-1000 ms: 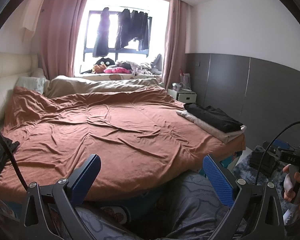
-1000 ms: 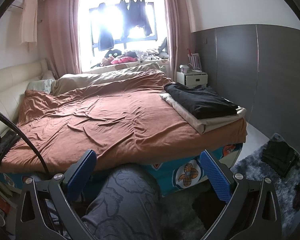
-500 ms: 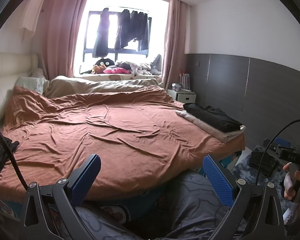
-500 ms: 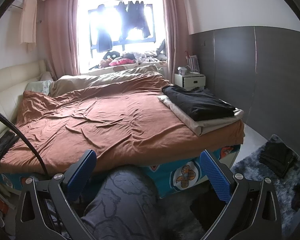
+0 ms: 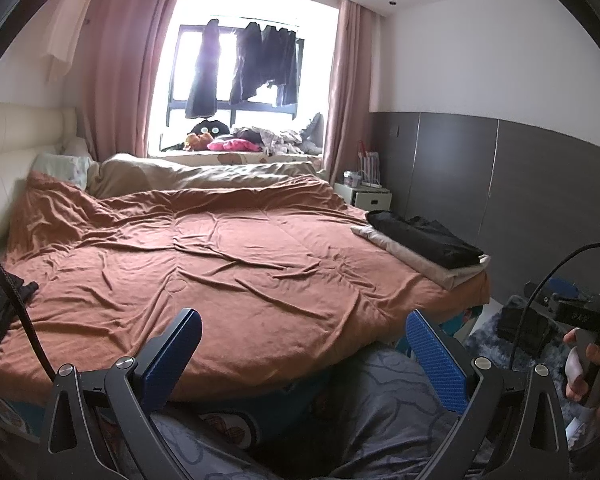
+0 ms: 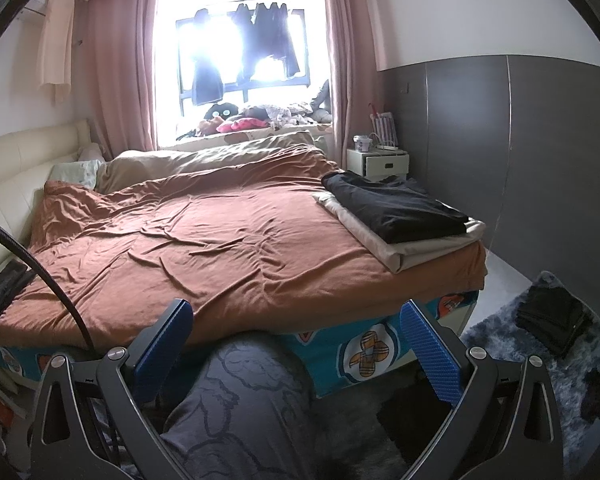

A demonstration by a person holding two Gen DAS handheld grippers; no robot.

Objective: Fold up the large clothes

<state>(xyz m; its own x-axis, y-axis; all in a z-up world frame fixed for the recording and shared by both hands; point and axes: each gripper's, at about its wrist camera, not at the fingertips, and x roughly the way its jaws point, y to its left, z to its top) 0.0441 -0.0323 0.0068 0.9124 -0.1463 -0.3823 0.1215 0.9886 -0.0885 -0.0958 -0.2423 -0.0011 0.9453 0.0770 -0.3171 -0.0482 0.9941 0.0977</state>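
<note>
A folded black garment (image 6: 392,206) lies on a folded beige cloth (image 6: 424,246) at the right foot corner of the bed; the pair also shows in the left wrist view (image 5: 424,240). The bed is covered by a rumpled brown duvet (image 5: 204,264), also seen in the right wrist view (image 6: 204,240). My left gripper (image 5: 304,356) is open and empty, held off the bed's foot edge above the person's knee. My right gripper (image 6: 296,344) is open and empty, also short of the foot edge. A dark garment (image 5: 0,308) lies at the bed's left edge.
A dark folded item (image 6: 552,320) lies on a grey shag rug (image 6: 540,364) right of the bed. A white nightstand (image 6: 378,162) stands by the grey wall. Clothes hang at the window (image 5: 244,72). The person's legs (image 6: 240,408) are under both grippers.
Both views have shifted only slightly; the bed and folded stack sit a touch higher in the right wrist view. Both grippers stay open and empty.
</note>
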